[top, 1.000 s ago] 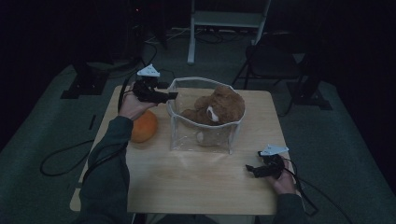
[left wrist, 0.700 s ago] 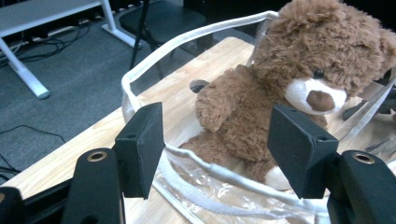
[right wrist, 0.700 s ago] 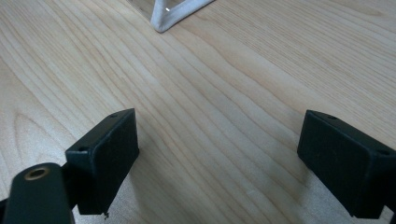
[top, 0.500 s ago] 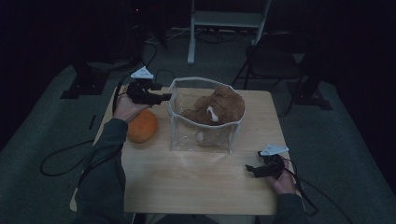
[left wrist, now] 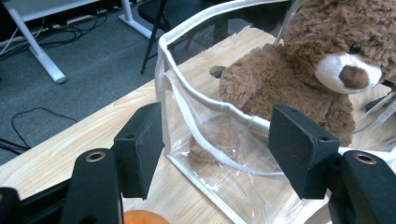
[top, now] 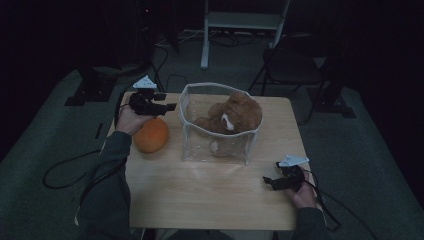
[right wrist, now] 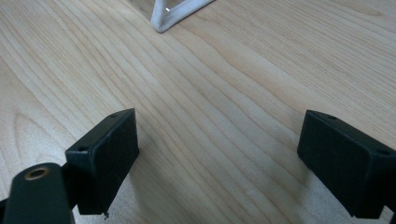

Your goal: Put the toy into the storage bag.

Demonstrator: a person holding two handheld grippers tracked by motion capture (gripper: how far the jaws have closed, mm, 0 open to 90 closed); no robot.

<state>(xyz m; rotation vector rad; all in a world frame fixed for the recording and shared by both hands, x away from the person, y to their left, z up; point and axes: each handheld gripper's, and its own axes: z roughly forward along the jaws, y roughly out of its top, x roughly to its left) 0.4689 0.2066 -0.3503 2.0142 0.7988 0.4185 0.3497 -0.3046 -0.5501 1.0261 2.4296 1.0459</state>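
Bag (top: 220, 145), clear plastic with white trim, stood open-topped at the middle of the bench (top: 200, 195), and the left gripper (top: 167, 106) pointed at its left rim from just beside it.

Near edge first: right gripper (top: 268, 182) sat low over the bench at the front right, well apart from the bag, held in a hand (top: 302, 192). In the right gripper view its 2 jaws stood wide apart with only bare wood grain between them; 1 white corner of the bag (right wrist: 163, 21) showed farther off at the top.

Orange ball (top: 151, 135) lay on the bench left of the bag, near it but not touching, right below the left hand (top: 129, 119). A sliver of it showed at the bottom of the left gripper view (left wrist: 142, 218).

Left gripper was above the ball at the bench's left rear. Its jaws were partway apart, nothing clamped; in the left gripper view the bag's white rim (left wrist: 187, 93) ran between the 2 pads but the pads did not press on it.

Teddy bear (top: 232, 116), brown, white muzzle, sat inside the bag, leaning on the far right side, head above the rim (left wrist: 327, 70). Its foot showed through the clear wall.

Farther back, on the floor: a dark chair (top: 295, 65) and a white frame stand (top: 240, 22).
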